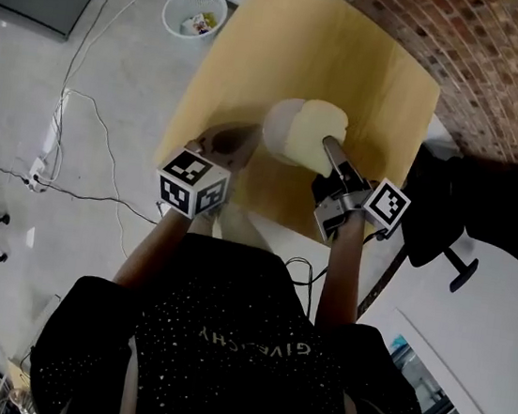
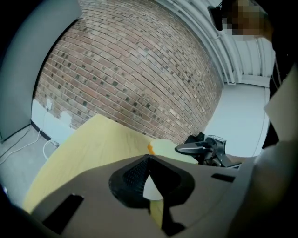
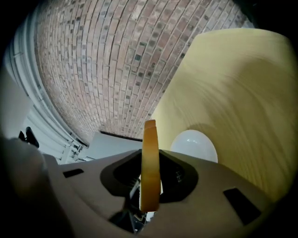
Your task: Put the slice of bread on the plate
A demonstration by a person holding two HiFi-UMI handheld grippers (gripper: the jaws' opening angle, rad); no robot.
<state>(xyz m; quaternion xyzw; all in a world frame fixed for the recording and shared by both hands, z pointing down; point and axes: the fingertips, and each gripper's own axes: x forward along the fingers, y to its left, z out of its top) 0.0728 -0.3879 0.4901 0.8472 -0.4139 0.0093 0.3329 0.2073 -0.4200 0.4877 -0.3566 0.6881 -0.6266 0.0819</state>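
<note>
A pale slice of bread [image 1: 318, 129] with an orange crust stands on edge, with my right gripper [image 1: 331, 150] shut on it. It hangs just above the right side of the white plate [image 1: 277, 130], which lies near the front edge of the wooden table [image 1: 291, 35]. In the right gripper view the slice [image 3: 150, 162] stands upright between the jaws, and the plate [image 3: 195, 144] lies just beyond. My left gripper [image 1: 242, 142] rests close to the plate's left rim. Its jaw tips appear to meet, with nothing held [image 2: 150, 175]. From it I see the slice [image 2: 168, 149] and the right gripper [image 2: 200, 148].
A brick wall [image 1: 506, 54] runs behind the table. A white waste basket [image 1: 195, 11] and cables [image 1: 81, 121] are on the floor to the left. A black office chair [image 1: 487, 203] stands at the right. Bare tabletop lies beyond the plate.
</note>
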